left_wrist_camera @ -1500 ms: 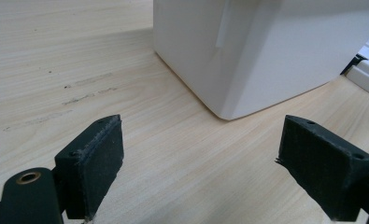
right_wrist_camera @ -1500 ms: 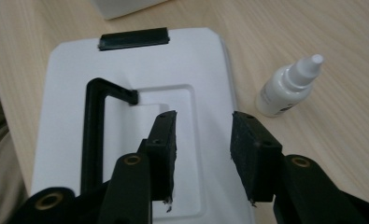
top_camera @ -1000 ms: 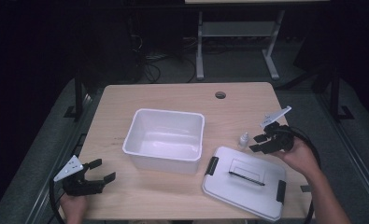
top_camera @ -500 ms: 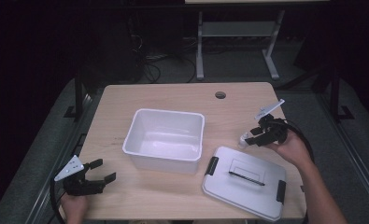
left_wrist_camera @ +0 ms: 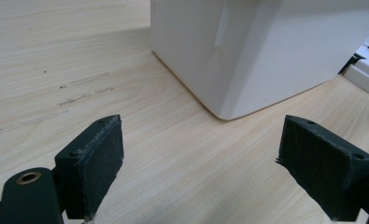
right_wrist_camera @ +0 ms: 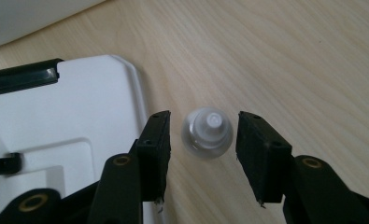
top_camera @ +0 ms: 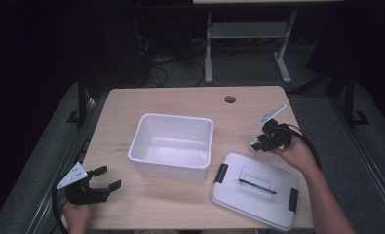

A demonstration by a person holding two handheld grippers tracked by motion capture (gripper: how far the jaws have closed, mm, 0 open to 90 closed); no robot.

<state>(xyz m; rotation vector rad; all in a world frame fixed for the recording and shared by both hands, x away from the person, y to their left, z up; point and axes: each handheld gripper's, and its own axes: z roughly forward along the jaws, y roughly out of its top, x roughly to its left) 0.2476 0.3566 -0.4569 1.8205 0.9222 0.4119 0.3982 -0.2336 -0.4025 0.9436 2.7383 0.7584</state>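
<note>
step: right gripper (right_wrist_camera: 203, 140) closing around small clear plastic bottle (right_wrist_camera: 207, 132), pads not touching | next: probably squeezing, lifting | left gripper (left_wrist_camera: 201, 163) sitting open

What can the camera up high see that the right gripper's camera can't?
High view alone: the whole white bin, the left gripper with open jaws near the table's front corner, the person's hands, the table's hole, the floor behind.

Right gripper view alone: close up, the small clear bottle stands upright between the jaws, which have just been closing, with gaps on both sides; they do not touch it yet.

Both: the bottle, the right gripper, the white lid with black latches beside it, the wooden tabletop.
</note>
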